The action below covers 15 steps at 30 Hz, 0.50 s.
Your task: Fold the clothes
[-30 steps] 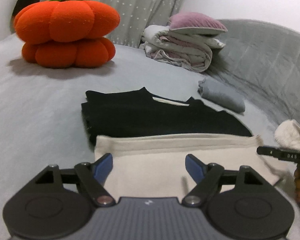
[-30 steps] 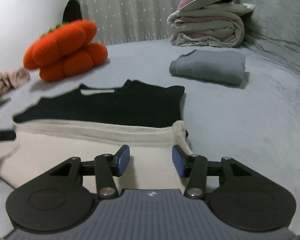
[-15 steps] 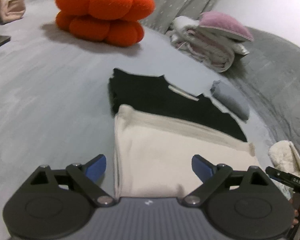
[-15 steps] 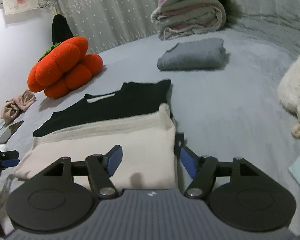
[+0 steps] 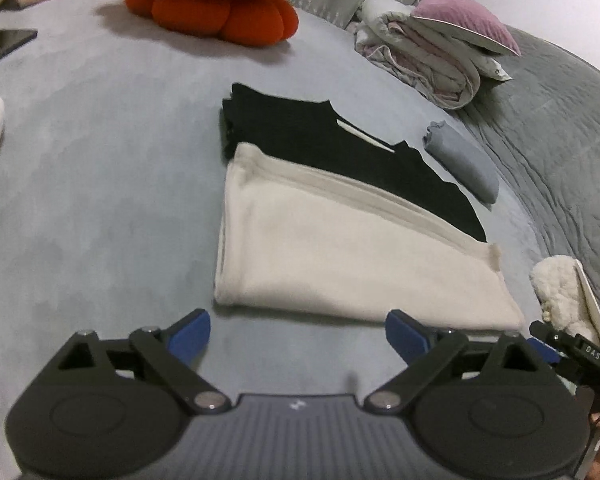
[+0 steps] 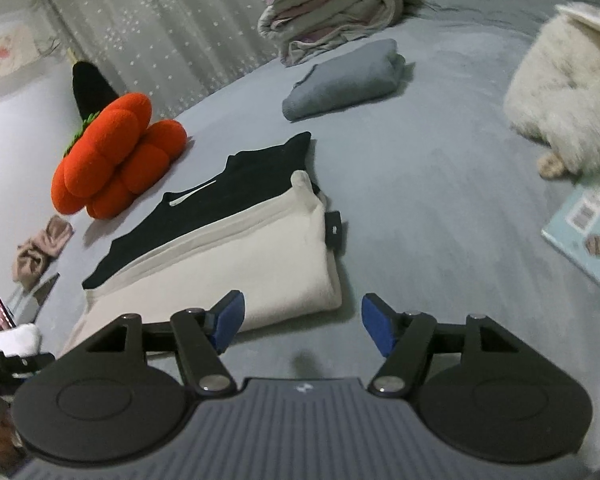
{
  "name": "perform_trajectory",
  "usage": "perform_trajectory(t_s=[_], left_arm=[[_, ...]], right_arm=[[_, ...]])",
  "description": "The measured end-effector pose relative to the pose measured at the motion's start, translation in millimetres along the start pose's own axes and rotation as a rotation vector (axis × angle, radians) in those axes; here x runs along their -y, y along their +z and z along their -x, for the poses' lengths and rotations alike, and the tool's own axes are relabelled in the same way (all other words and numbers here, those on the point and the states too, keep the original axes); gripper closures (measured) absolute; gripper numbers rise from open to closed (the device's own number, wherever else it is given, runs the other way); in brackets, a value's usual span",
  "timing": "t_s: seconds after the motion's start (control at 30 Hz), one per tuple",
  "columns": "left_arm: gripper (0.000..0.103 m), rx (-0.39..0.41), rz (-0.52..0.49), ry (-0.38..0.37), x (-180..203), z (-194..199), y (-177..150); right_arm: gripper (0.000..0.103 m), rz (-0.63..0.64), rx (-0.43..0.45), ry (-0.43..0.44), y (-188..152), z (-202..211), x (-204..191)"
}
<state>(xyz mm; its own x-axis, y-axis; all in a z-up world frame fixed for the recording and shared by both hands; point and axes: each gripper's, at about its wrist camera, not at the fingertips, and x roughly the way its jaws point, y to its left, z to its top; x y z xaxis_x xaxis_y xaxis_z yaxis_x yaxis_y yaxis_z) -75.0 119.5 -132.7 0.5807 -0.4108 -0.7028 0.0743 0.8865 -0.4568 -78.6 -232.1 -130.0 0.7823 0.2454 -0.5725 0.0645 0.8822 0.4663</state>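
Cream garment (image 5: pixel 340 256) lies folded over the black top (image 5: pixel 340 152) mid-bed, so this fold looks done. Both jaws spread, empty. Next: probably grab an edge and fold again.

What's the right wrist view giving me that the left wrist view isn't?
Right wrist only: a light blue booklet on the bed, a black pointed hat behind the pumpkin, and a small black tag at the garment's edge. Left wrist only: a dark flat device lying at far left. Both show the folded cream and black garment, the orange pumpkin cushion, the folded grey garment, and each gripper open and empty: left gripper, right gripper.
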Motion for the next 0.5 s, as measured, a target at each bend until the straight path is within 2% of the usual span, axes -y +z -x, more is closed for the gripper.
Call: perform_trajectory(t_s=[0.13, 0.3, 0.37, 0.5], left_arm=[[0.008, -0.001, 0.057, -0.058, -10.1, -0.7, -3.2], [0.011, 0.044, 0.217, -0.150, -33.6, -0.7, -7.8], [0.012, 0.076, 0.268, -0.177, -39.2, -1.8, -9.9], [0.023, 0.164, 0.358, -0.197, -46.0, -6.9, -17.2]], right_arm=[[0.034, -0.063, -0.005, 0.021, -4.6, 5.3, 5.8], [0.034, -0.174, -0.016, 0.056, -10.2, 2.9, 17.1], [0.034, -0.218, -0.009, 0.073, -10.9, 1.2, 20.6], [0.037, -0.318, 0.005, 0.113, -10.9, -6.2, 25.1]])
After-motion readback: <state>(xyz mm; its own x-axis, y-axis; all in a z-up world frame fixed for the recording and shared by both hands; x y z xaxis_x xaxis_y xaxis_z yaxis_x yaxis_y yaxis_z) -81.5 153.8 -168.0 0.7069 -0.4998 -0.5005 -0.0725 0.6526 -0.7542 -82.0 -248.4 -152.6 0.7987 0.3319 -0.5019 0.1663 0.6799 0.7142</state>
